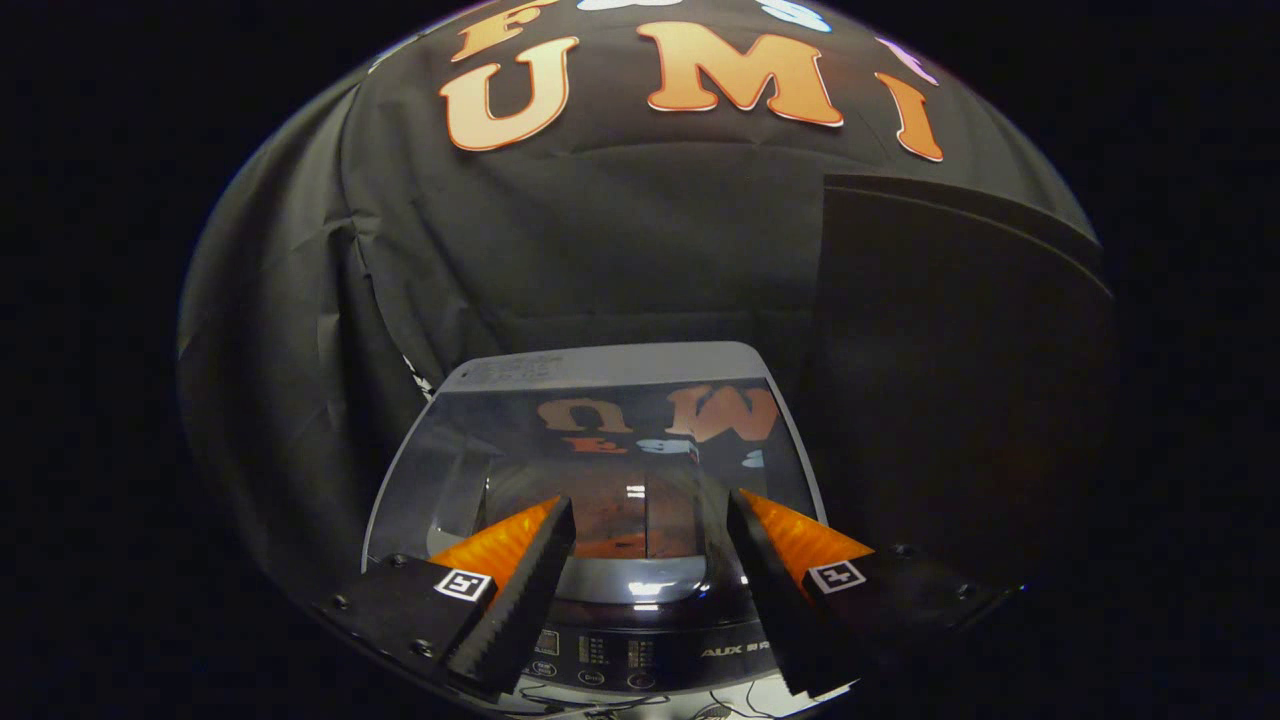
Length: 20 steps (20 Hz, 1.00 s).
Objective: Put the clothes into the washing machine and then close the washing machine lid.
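Black cloth wall behind, washing machine (600,480) with glossy lid (610,450) shut, tongs (650,520) spread wide, empty, above its front.

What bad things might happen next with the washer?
1. The lid looks shut and no clothes are in sight; if none went in, it must be reopened.
2. The open gripper, holding nothing, hangs over the lid's front edge; pushing down might scratch the glossy glass.
3. The fingers sit above the control panel and might bump a button.

A grey top-loading washing machine (600,375) stands at lower centre of the frame. Its glossy transparent lid (600,450) lies shut and flat, mirroring the booth wall, control panel (640,655) nearest.
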Available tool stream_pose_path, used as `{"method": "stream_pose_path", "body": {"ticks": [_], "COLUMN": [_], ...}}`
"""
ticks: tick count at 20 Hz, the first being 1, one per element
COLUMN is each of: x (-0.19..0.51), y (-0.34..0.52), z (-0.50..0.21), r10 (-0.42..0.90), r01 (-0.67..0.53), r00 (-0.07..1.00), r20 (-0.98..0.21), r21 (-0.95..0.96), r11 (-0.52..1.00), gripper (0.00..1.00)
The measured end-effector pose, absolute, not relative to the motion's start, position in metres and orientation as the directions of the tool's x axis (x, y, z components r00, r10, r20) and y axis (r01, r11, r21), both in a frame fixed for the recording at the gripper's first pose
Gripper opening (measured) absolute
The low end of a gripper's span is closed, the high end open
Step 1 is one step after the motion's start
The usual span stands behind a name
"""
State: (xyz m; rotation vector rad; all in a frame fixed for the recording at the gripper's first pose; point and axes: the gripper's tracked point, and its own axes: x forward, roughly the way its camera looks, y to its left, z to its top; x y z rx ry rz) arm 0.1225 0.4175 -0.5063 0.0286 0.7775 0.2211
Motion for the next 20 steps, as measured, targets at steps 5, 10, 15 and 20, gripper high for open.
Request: {"method": "stream_pose_path", "body": {"ticks": [5,10,15,20], "x": [0.133,0.144,0.158,0.153], "y": [0.429,0.443,0.451,0.432], "z": [-0.475,-0.429,-0.353,-0.276], "r10": [0.236,0.291,0.369,0.417], "r01": [-0.224,-0.274,-0.320,-0.366], "r00": [0.719,0.759,0.809,0.845], "r20": [-0.654,-0.583,-0.458,-0.334], "r21": [0.104,0.120,0.184,0.205], "r11": [0.969,0.954,0.930,0.908], "gripper": [0.99,0.99,0.99,0.99]}}
